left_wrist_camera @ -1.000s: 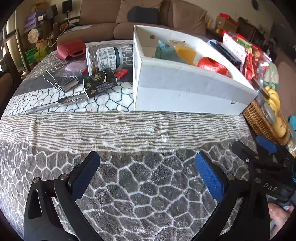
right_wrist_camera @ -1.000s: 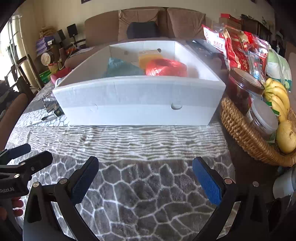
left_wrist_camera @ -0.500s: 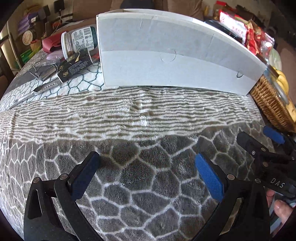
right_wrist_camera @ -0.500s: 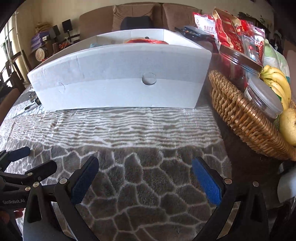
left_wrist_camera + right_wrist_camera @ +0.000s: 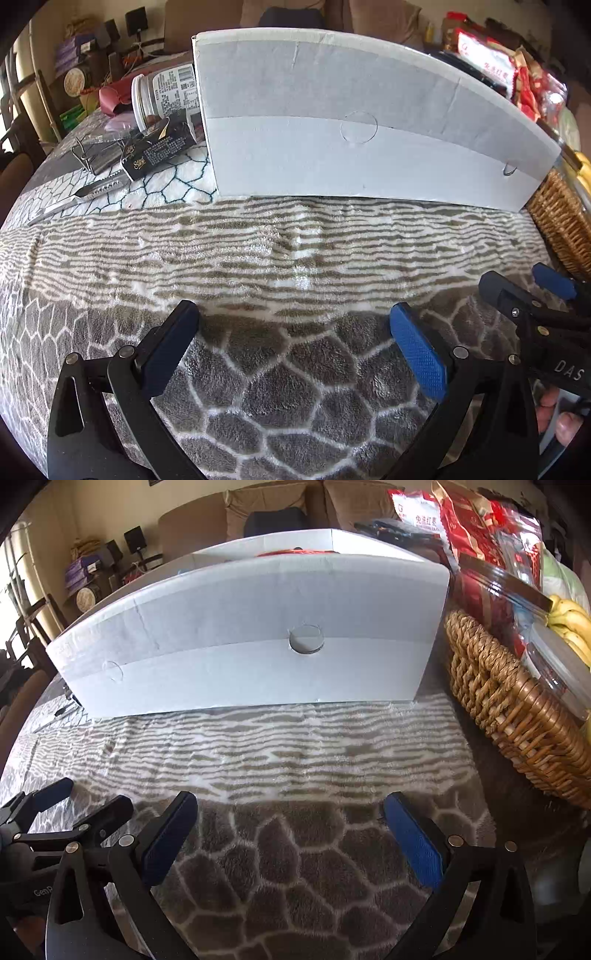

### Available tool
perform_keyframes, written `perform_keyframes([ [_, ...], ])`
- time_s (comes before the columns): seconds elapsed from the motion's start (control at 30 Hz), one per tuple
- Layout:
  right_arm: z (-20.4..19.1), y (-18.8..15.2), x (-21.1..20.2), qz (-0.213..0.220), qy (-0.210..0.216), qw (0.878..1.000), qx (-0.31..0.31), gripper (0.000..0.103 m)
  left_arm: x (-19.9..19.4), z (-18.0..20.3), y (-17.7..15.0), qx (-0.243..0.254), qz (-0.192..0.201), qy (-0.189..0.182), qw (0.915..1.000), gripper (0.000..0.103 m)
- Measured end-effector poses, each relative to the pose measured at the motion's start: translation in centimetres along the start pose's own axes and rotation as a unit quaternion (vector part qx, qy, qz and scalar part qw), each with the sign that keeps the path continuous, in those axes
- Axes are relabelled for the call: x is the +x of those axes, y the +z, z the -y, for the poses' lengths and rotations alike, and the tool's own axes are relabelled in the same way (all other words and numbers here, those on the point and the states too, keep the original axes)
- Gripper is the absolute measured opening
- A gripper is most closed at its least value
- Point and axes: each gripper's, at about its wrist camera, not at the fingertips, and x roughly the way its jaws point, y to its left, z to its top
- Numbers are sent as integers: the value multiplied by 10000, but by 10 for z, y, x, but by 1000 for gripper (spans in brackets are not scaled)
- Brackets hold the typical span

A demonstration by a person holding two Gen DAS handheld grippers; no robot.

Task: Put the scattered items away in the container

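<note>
Grippers sit low over the soft grey blanket (image 5: 295, 258). Left gripper (image 5: 295, 347) has its jaws wide open and holds nothing. Right gripper (image 5: 290, 829) is wide open too, just beside it. Past the blanket stands the white box (image 5: 351, 147), side wall facing us. Left of the box lie a black packet (image 5: 159, 149), a jar (image 5: 162, 96) on its side, a metal clip (image 5: 92, 155) and a knife (image 5: 85, 192). On the right is a woven basket (image 5: 509, 701) with bananas (image 5: 569, 624)
</note>
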Motion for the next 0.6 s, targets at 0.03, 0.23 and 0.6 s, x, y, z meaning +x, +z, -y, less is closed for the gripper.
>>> perform_keyframes([
  [0.03, -1, 2, 2, -7, -41, 10000, -33, 103, 1, 1, 0, 2, 0, 21, 10000, 103],
  [0.23, -2, 2, 4, -26, -94, 9999, -50, 103, 2, 3, 2, 5, -3, 49, 10000, 103],
  [0.6, -12, -2, 10, -153, -386, 9983, -419, 103, 0, 1, 0, -26, 5, 75, 10000, 103],
])
